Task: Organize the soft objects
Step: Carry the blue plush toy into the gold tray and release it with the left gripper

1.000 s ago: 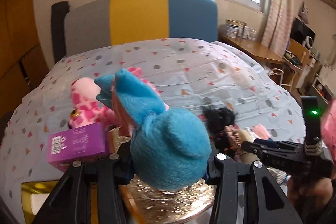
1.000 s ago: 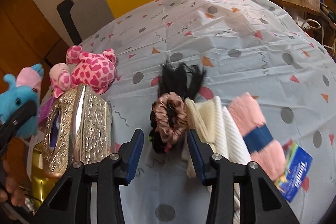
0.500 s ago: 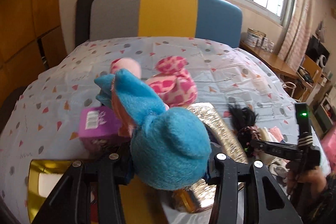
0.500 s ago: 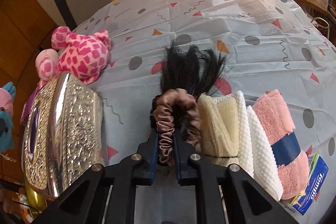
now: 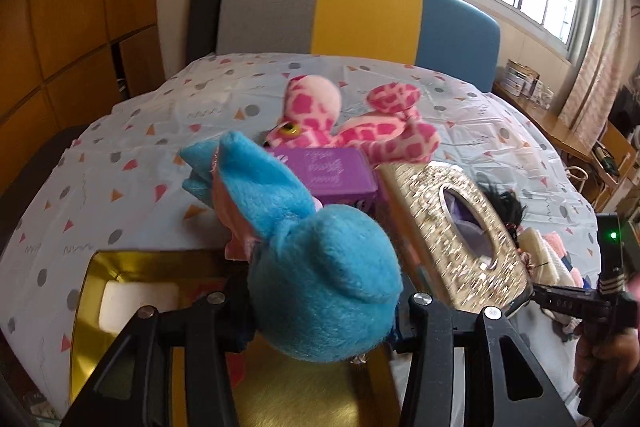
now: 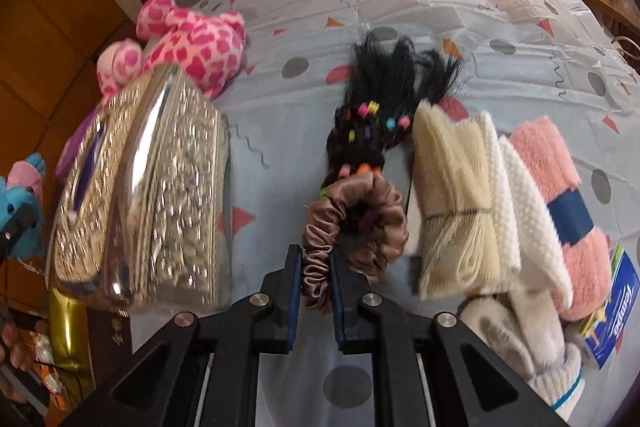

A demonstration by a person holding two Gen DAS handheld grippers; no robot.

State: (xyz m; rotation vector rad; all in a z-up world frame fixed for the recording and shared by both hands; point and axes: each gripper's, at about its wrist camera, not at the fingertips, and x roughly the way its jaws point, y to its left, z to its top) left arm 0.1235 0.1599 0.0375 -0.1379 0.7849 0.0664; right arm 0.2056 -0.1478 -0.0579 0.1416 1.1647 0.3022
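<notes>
My left gripper [image 5: 324,311] is clamped on a blue plush toy [image 5: 316,279], its pink-lined ears pointing toward 11 o'clock, and it hangs over an open gold box [image 5: 92,291] at the near edge of the patterned bedspread [image 5: 120,155]. Beyond it, at 12 o'clock, lies a purple box [image 5: 332,175] with pale script too blurred to read, and past that a pink spotted plush [image 5: 352,127]. At 2 o'clock sits an embossed silver tissue box [image 5: 452,227].

My right gripper [image 6: 314,275] has its jaws nearly together, pinching a brown satin scrunchie [image 6: 352,223] — a black hair bundle [image 6: 384,99] dotted with small coloured elastics runs through the ring toward 12 o'clock. Just beside it, at 2 o'clock, lie a cream towel [image 6: 452,187], a white knit cloth [image 6: 508,187] and a pink towel [image 6: 560,187] with a blue band. At 4 o'clock a blue tissue packet [image 6: 612,323] carries the brand "Tempo".
</notes>
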